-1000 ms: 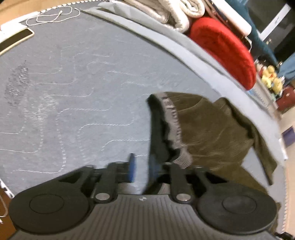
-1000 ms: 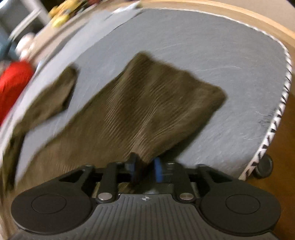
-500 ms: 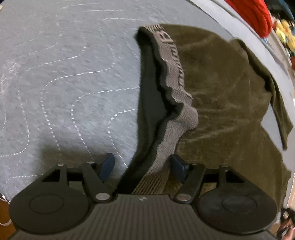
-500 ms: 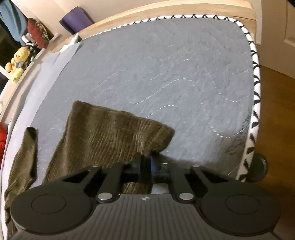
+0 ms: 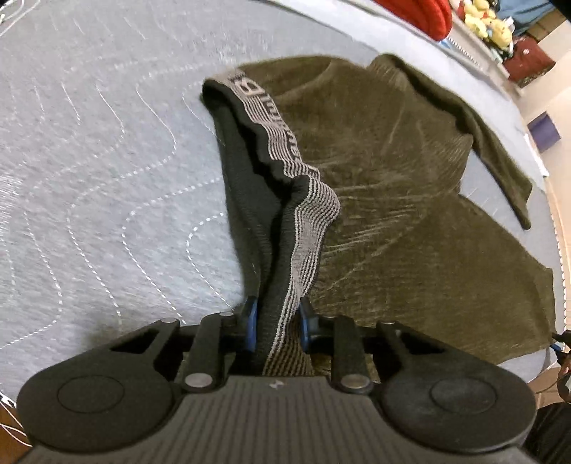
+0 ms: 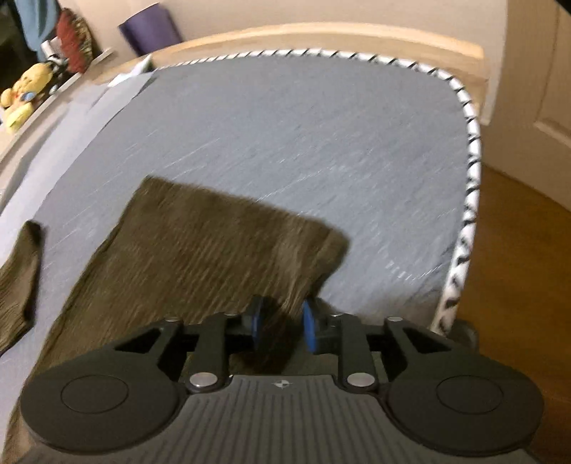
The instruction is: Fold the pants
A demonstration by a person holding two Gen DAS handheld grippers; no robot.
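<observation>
Olive corduroy pants (image 5: 392, 200) lie spread on bed (image 5: 89, 160). Left gripper (image 5: 276, 321) fingers clenched on striped waistband (image 5: 285, 185), running toward 11 o'clock. Right gripper (image 6: 282, 321) fingers straddle pant-leg corner (image 6: 310, 264), grip uncertain; leg extends toward 10 o'clock.

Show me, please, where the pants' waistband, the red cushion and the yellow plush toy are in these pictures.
waistband (image 5: 274, 142), left wrist view, on its striped grey band.
red cushion (image 5: 424, 12), left wrist view, on its front face.
yellow plush toy (image 6: 26, 89), right wrist view, on its body.
</observation>
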